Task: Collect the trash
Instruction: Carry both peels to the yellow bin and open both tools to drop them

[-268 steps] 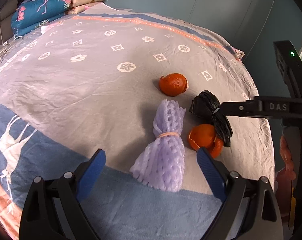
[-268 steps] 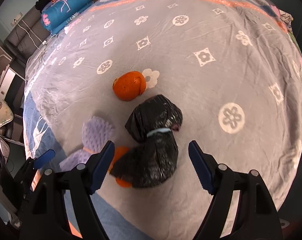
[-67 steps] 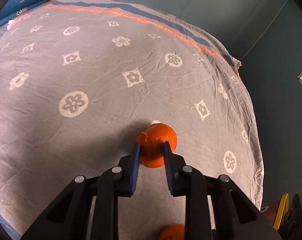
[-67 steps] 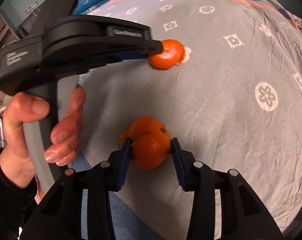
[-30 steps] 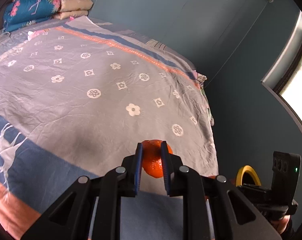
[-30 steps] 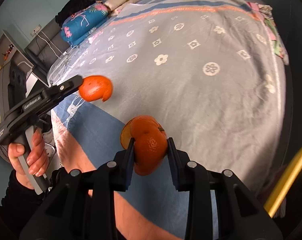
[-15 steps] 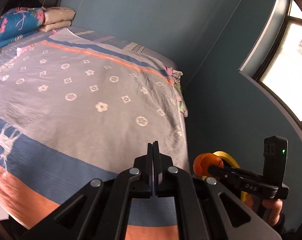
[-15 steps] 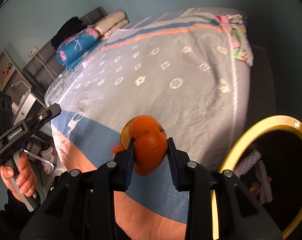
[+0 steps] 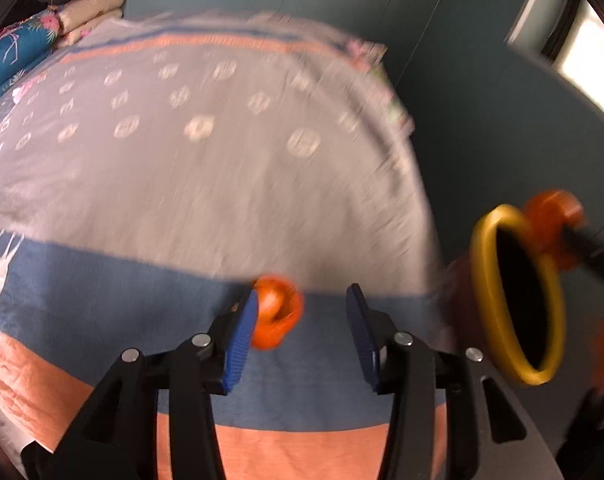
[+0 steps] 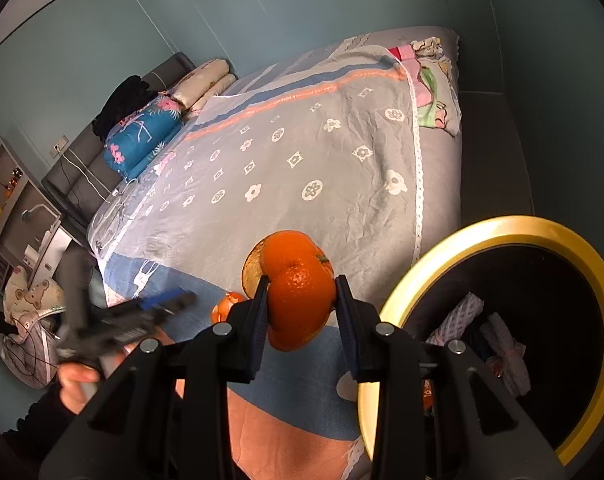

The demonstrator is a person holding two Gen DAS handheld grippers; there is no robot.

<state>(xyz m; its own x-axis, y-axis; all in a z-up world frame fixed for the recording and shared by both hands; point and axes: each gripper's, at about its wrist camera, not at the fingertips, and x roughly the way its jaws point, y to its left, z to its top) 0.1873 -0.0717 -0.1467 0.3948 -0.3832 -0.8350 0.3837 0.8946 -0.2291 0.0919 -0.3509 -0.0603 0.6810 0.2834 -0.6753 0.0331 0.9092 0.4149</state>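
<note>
Orange peel (image 9: 276, 312) in our left tool (image 9: 302, 320) just came loose as its jaws opened, over the bed's (image 9: 182, 160) near edge, short of the bin (image 9: 486, 248). Right tool (image 10: 302, 304) clamps its peel (image 10: 298, 292) beside the rim.

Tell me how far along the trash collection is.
Done: foam netting lies inside the yellow-rimmed bin. In hand: the right gripper clamps an orange peel beside the bin's rim. Left: a second peel sits loose at the left gripper, whose jaws have just been opening; it needs binning.
</note>
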